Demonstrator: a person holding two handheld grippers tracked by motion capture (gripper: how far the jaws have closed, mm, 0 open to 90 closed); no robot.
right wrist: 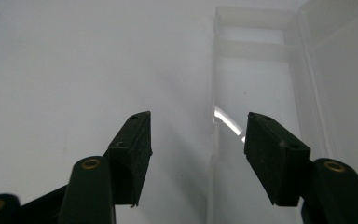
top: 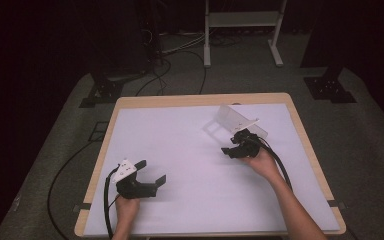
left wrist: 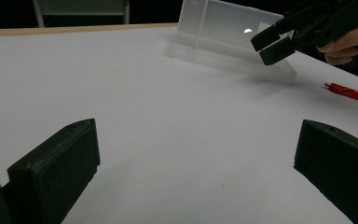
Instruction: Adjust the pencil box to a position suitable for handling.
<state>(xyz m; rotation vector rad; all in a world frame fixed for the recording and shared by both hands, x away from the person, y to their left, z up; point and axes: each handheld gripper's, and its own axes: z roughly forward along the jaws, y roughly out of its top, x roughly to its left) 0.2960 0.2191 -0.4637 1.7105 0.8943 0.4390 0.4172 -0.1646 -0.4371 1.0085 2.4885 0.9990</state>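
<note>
A clear plastic box point(top: 236, 121) with its lid raised stands on the white mat toward the far right. My right gripper point(top: 230, 148) hovers just in front of it, held by a hand. In the right gripper view its jaws point(right wrist: 198, 140) stand apart, with the box's point(right wrist: 261, 70) near wall edge lined up in the gap and nothing pressed between the pads. My left gripper point(top: 151, 171) rests low at the near left, wide open and empty point(left wrist: 196, 158). A red pen point(left wrist: 349, 92) lies on the mat beside the right hand, under the right gripper point(left wrist: 272, 44).
The wooden table point(top: 200, 99) carries a white mat point(top: 180, 145) over nearly all of its top. Black cables trail from both grippers off the near edge. Beyond the table stand a white frame point(top: 240, 30) and dark stands on grey floor.
</note>
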